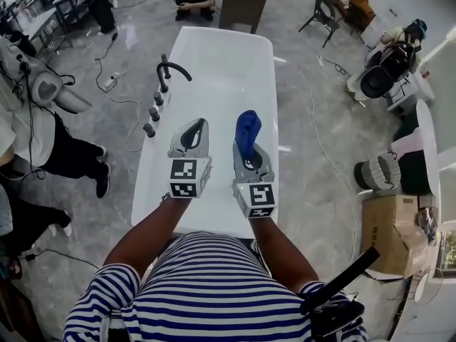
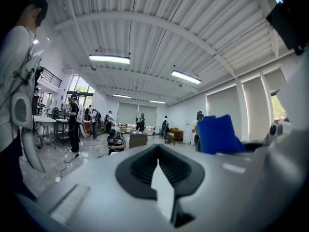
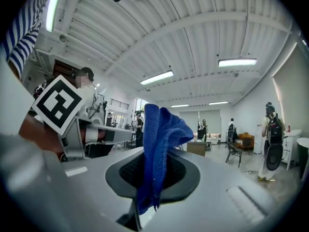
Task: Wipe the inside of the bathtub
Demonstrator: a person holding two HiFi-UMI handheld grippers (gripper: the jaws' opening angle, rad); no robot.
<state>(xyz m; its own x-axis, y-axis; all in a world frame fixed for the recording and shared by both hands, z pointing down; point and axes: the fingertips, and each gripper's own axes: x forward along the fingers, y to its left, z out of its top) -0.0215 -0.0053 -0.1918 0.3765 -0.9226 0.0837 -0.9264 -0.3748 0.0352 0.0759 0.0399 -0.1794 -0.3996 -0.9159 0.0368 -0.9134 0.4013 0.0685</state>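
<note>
A white bathtub point(image 1: 214, 63) runs away from me in the head view, and both grippers hover over its near half. My right gripper point(image 1: 247, 150) is shut on a blue cloth point(image 1: 247, 133), which sticks up out of its jaws. The right gripper view shows the blue cloth point(image 3: 157, 149) pinched in the jaw seam and standing upright. My left gripper point(image 1: 195, 135) is beside it on the left, shut and holding nothing. In the left gripper view the jaws meet at a closed seam, and the blue cloth point(image 2: 218, 134) shows at the right.
A black faucet point(image 1: 171, 72) and several dark knobs point(image 1: 152, 112) line the tub's left rim. A cable point(image 1: 117, 95) trails on the floor at left, beside a standing person point(image 1: 43, 137). A cardboard box point(image 1: 392, 234) and gear sit at right. A cabinet point(image 1: 242, 6) stands beyond the tub.
</note>
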